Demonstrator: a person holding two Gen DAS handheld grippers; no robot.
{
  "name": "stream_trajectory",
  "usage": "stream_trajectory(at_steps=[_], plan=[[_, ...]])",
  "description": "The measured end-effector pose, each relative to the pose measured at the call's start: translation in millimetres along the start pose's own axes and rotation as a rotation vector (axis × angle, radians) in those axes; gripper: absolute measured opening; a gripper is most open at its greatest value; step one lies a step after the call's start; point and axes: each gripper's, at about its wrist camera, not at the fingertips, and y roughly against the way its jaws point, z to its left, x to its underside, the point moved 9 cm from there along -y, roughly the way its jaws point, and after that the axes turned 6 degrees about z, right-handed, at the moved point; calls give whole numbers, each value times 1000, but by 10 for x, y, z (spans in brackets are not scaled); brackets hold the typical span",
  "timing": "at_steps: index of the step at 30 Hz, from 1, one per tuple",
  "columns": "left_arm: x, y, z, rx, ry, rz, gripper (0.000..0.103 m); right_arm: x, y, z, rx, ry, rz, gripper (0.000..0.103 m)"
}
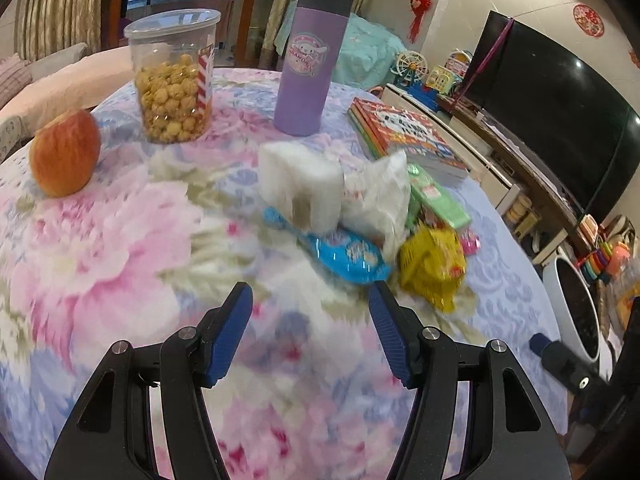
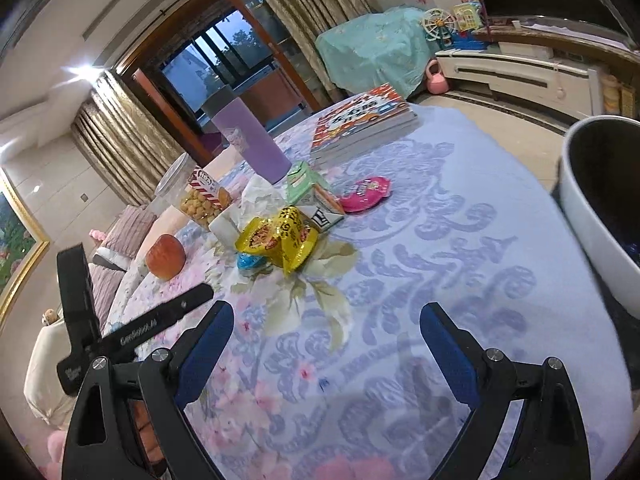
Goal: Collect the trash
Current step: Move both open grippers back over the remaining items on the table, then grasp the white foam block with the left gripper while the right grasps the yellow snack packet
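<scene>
A heap of trash lies mid-table: a blue wrapper [image 1: 346, 254], a yellow wrapper [image 1: 434, 266], crumpled white tissue [image 1: 376, 196], a green carton [image 1: 438, 198] and a pink wrapper [image 1: 471, 242]. My left gripper [image 1: 311, 300] is open and empty, just short of the blue wrapper. In the right wrist view the yellow wrapper [image 2: 282, 240], blue wrapper [image 2: 248, 260], green carton [image 2: 306, 178] and pink wrapper [image 2: 366, 193] lie ahead. My right gripper [image 2: 326, 318] is open and empty, above the cloth, well short of the heap.
A white bin [image 2: 592, 208] stands off the table's right edge, also in the left wrist view [image 1: 576, 312]. On the floral tablecloth [image 1: 120, 240] stand an apple [image 1: 64, 152], a popcorn jar [image 1: 174, 76], a purple tumbler [image 1: 308, 68] and stacked books [image 1: 408, 136].
</scene>
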Motion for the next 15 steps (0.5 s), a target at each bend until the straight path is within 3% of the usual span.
stream_trajectory(at_steps=[8, 15], plan=[[-304, -251, -23, -4, -23, 2, 62, -157, -378, 148, -43, 45, 45, 76], [-458, -477, 35, -32, -24, 4, 62, -252, -670, 215, -60, 74, 93, 71]])
